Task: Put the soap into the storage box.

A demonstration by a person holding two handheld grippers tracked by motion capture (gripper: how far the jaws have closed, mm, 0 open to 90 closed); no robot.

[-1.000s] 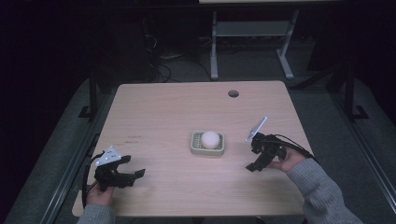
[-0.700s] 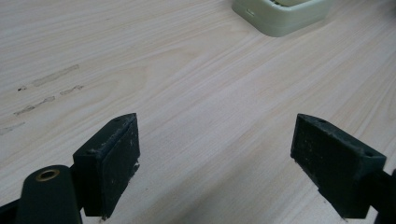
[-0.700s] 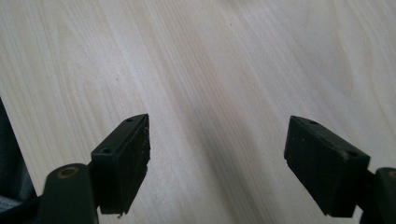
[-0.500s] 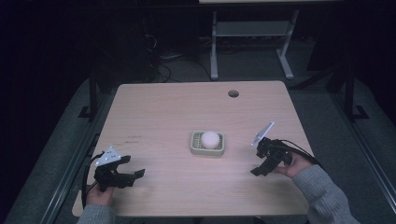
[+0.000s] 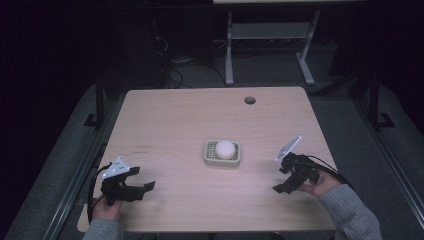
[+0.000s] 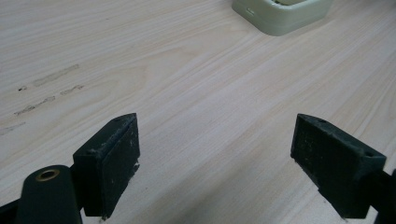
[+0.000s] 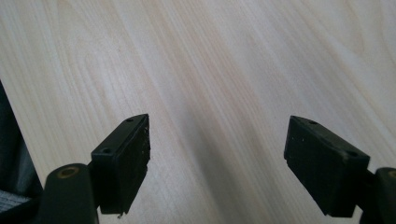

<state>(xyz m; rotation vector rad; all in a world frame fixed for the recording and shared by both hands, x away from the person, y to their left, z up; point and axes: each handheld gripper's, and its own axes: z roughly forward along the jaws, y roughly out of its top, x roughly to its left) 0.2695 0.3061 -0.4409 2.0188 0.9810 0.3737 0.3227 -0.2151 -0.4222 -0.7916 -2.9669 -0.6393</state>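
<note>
A light wooden table [image 5: 190, 125] is seen from above, with a small round cable hole [image 5: 250, 100] near its far edge and faint scuff marks [image 6: 44, 93] on its left part. Behind it, on the dark floor, a metal frame stand [image 5: 270, 45] is made out.

Near the table's middle a pale green, square-cornered tray [image 5: 222, 155] is set flat, and a white ball [image 5: 225, 149] is held inside it, resting within the rim. In the left gripper view a corner of the same tray is seen at the top edge, well apart from the jaws.

The left hand-held gripper [image 5: 145, 187] is held low at the near left corner, its jaws spread wide and nothing between them; bare wood is seen between them in the left gripper view. The right hand-held gripper [image 5: 282, 187] is held near the right edge, tilted downward, its jaws likewise spread wide with only wood grain between them. Both are kept well apart from the tray.
</note>
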